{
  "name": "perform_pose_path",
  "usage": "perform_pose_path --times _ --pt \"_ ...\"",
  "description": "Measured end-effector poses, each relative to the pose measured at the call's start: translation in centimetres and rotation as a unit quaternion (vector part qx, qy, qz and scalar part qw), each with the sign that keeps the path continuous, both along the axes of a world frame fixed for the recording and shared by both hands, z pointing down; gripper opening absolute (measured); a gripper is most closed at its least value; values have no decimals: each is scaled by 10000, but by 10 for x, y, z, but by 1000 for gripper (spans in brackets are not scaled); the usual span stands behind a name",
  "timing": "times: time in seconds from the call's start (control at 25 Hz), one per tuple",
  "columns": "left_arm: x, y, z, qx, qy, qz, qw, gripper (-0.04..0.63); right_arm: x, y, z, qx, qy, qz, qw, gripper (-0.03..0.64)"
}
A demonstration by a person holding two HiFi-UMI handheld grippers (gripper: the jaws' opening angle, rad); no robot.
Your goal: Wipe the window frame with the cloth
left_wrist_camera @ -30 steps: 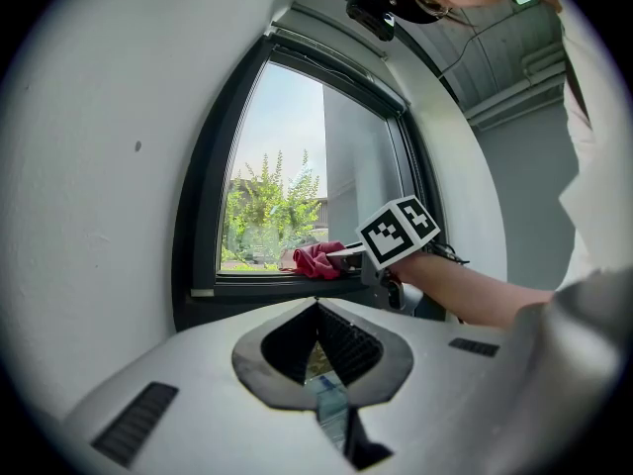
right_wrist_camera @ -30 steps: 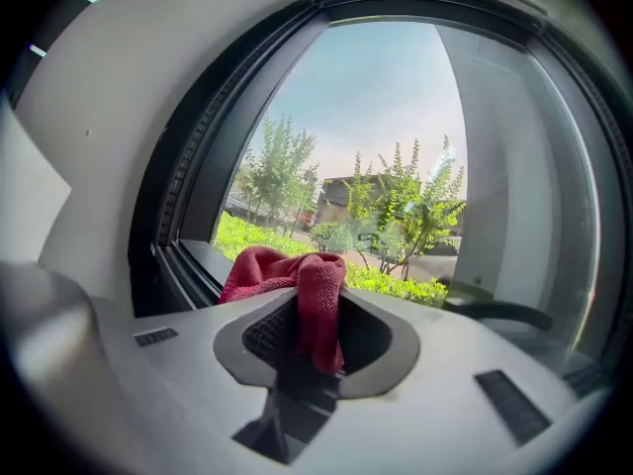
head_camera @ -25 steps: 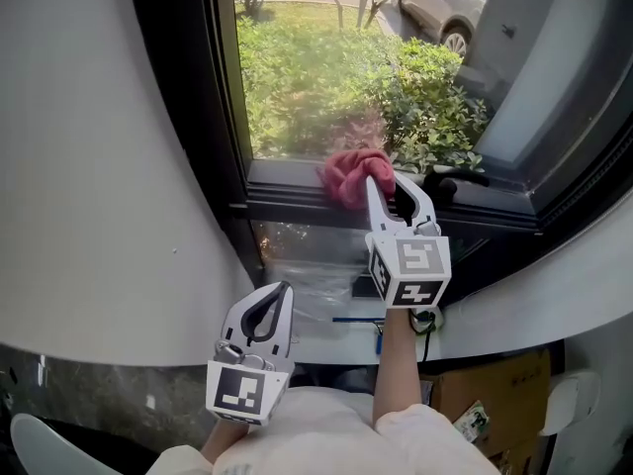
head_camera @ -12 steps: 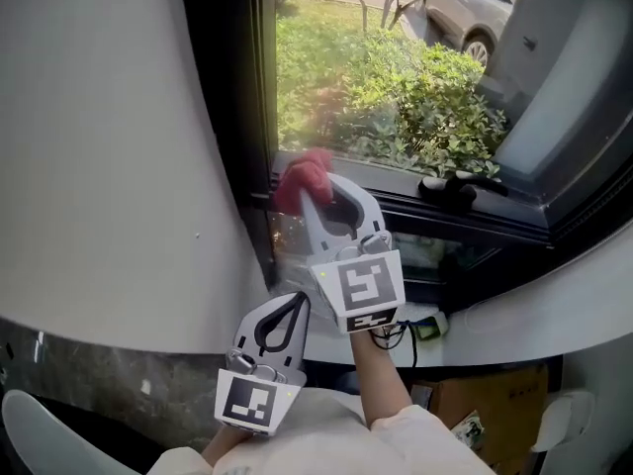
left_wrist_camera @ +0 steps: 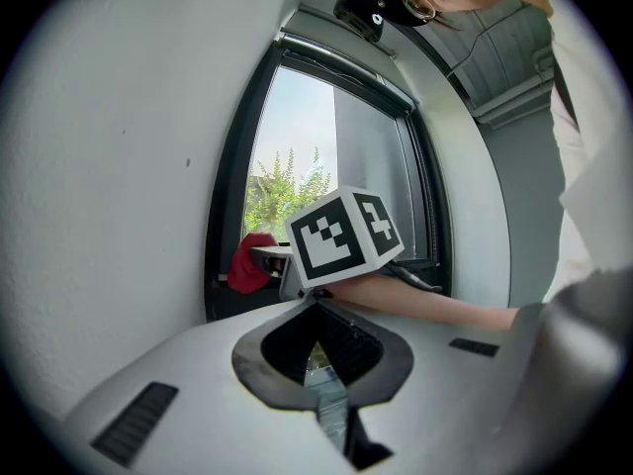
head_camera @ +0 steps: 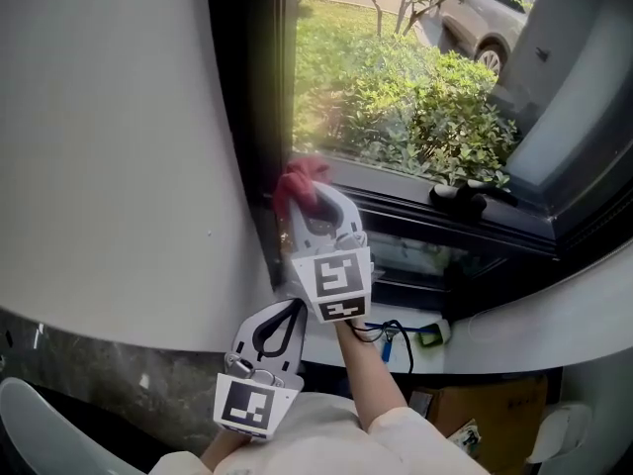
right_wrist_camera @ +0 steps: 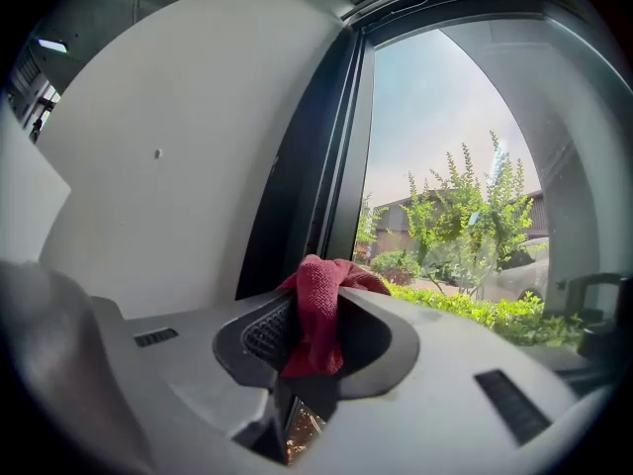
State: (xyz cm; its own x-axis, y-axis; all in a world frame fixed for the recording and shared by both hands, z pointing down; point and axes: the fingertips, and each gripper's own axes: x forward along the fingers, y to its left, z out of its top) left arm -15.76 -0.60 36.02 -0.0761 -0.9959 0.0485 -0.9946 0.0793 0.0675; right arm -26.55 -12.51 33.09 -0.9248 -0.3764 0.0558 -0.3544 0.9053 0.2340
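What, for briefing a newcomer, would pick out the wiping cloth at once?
Find the black window frame beside the white wall. At its lower left corner, the right gripper is shut on a crumpled red woven cloth. Nothing else nearby is red, only black frame and green shrubs.

The cloth (head_camera: 297, 181), red and bunched, sits at the lower left corner of the dark window frame (head_camera: 247, 87).

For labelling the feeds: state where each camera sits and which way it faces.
Head view: on the person's head, looking steeply down at the corner of the window frame; shows left tongs, right tongs.
Left gripper view: on the left tongs, facing the window frame; shows a forearm.
Right gripper view: on the right tongs, facing window frame and garden; jaws grip the cloth.
Shared: all show the cloth.
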Motion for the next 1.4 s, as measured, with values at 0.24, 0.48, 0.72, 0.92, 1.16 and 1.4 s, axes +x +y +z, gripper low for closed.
perform_pose_path --times 0.24,0.48,0.72,0.92,1.16,1.4 --pt "0 -3 1 -30 -21 -53 10000 8 -6 -1 4 265 21 -27 9996 94" --pt "-3 -4 0 -57 -43 -135 9999 8 -6 -3 2 -38 -30 72 10000 94" --pt "-8 0 3 -154 -71 -284 9995 8 -4 -2 3 110 6 140 9998 87" --pt "-8 1 1 -149 -88 -295 9994 8 2 -3 7 354 189 217 9990 86" --pt "-4 -2 -1 -137 -109 -265 9995 8 6 -7 6 358 233 216 9989 86" --pt "-2 -2 -1 -139 -87 -299 9994 8 9 -8 7 351 258 217 9988 86"
